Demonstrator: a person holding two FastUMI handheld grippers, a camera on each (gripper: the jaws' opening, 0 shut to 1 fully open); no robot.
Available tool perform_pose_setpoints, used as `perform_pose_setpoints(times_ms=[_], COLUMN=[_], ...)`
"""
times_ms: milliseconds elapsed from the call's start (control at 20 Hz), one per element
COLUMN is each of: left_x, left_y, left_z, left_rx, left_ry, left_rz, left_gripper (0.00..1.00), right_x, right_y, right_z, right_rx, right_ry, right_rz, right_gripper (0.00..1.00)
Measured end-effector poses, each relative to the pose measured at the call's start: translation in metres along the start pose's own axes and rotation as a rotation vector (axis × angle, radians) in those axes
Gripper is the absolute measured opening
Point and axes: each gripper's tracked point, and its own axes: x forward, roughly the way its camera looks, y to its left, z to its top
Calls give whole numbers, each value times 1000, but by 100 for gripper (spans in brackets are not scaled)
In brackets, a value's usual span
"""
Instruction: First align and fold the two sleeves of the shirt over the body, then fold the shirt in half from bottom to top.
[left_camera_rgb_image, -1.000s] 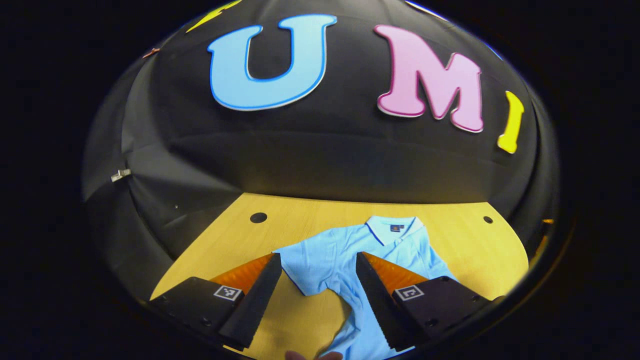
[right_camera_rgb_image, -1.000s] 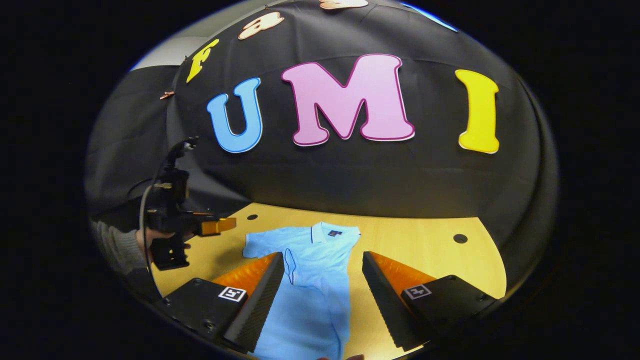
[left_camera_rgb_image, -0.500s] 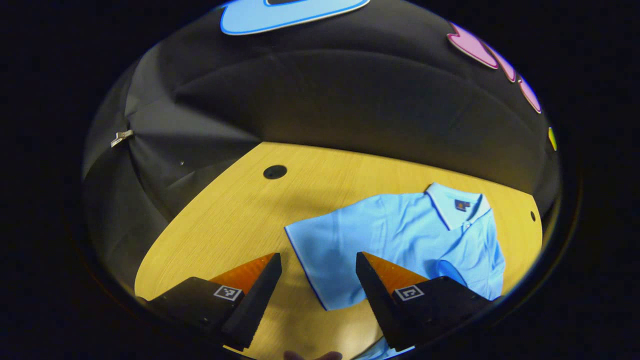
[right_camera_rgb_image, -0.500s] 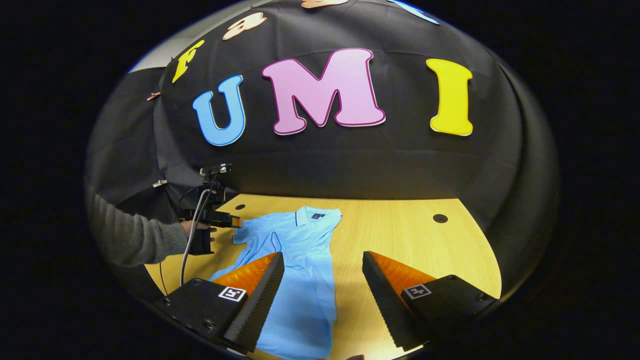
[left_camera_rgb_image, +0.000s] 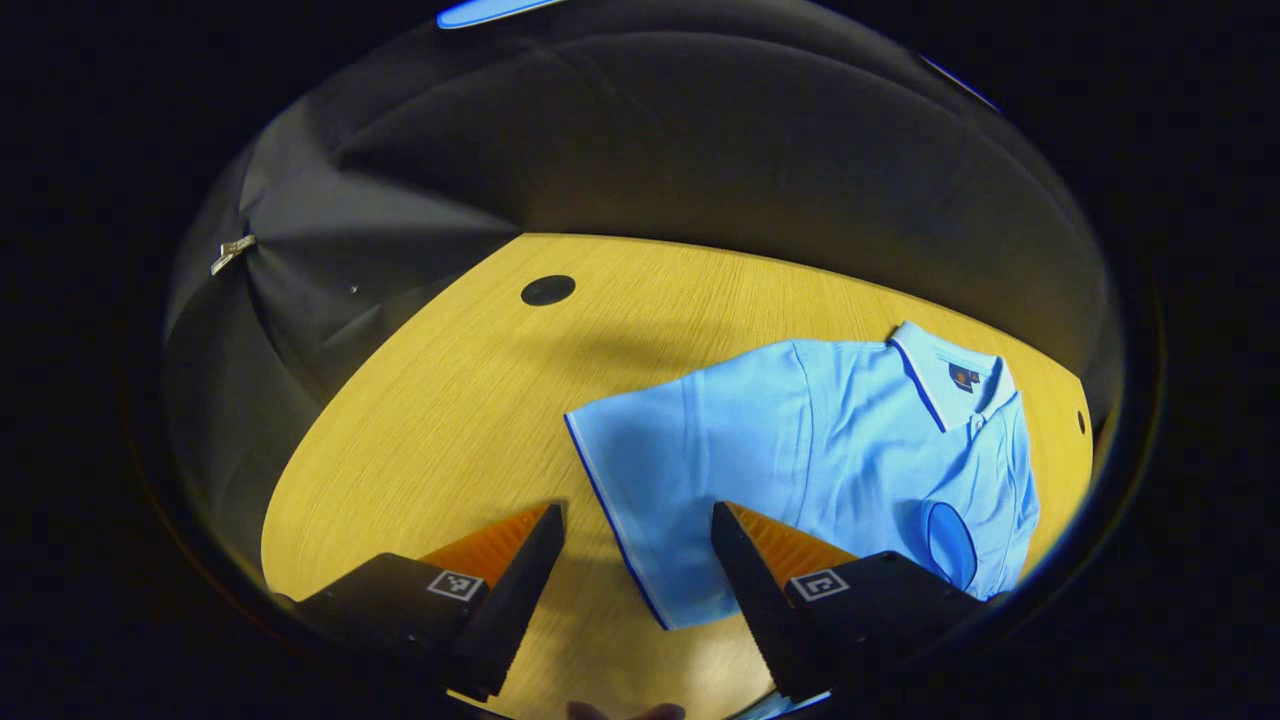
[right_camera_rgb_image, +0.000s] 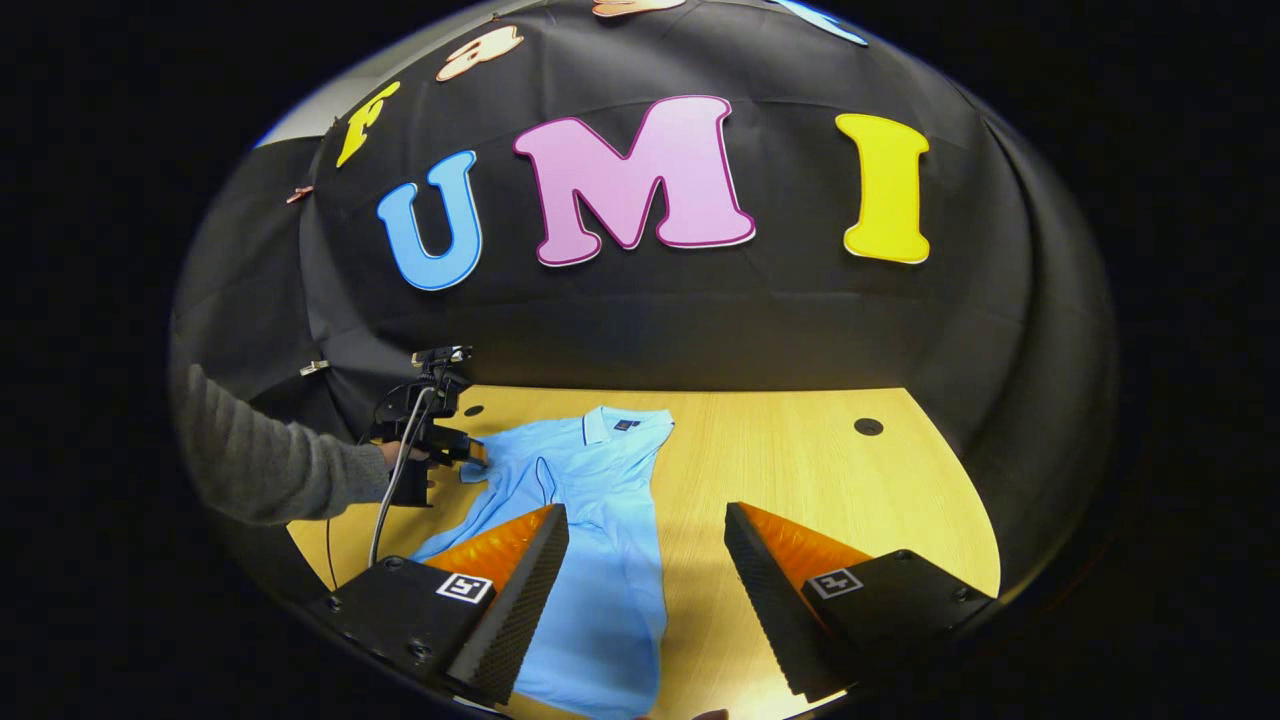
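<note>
On the wooden yellow-toned tabletop the light blue short-sleeved polo shirt is lying spread out, collar toward the black booth wall. Compared with a second ago, the left gripper view is tilting much lower toward the tabletop, and the shirt's left sleeve is now sitting larger and nearer to the left gripper, its dark-piped cuff edge running between the two fingers. The left gripper is standing wide open, holding nothing; whether its fingers are touching the cloth I cannot tell. In the right gripper view the left gripper, held by a hand in a grey knitted sleeve, is now sitting right at the edge of that sleeve, where earlier it was hanging higher and apart from the shirt. The right gripper is also gaping wide with nothing between its fingers, hovering over the shirt's lower body, one finger above the cloth and the other above bare tabletop beside the shirt.
</note>
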Motion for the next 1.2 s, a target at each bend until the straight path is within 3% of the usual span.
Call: perform_pose_setpoints(times_ms=[300, 450, 550, 600, 750, 850, 1050, 1200], left_x=[2, -1, -4, -5, -7, -8, -16, -29], left_y=[-3, -11, -17, -18, -21, -22, -40, -47], left_z=[-4, -4, -5, -6, -4, -4, -4, 16], left_rx=[-22, -17, -19, -23, -25, -19, -41, -17], left_ry=[21, 32, 47, 57, 57, 53, 50, -29], left_rz=[-21, -35, -39, -41, -46, -40, -119, -141], left_gripper=[95, 53, 38, 40, 11, 7, 6, 6], right_x=[-1, -2, -3, -5, -4, -3, -13, -15], right_y=[-9, -12, -13, -12, -15, -17, -22, -26], right_z=[-10, -13, -14, -17, -22, -26, -29, -28], right_rx=[45, 40, 36, 35, 41, 49, 61, 67], right_ry=[20, 26, 28, 31, 41, 47, 47, 44], right_rz=[-22, -22, -19, -19, -17, -17, -23, -29], right_gripper=[98, 98, 98, 98, 98, 98, 98, 98])
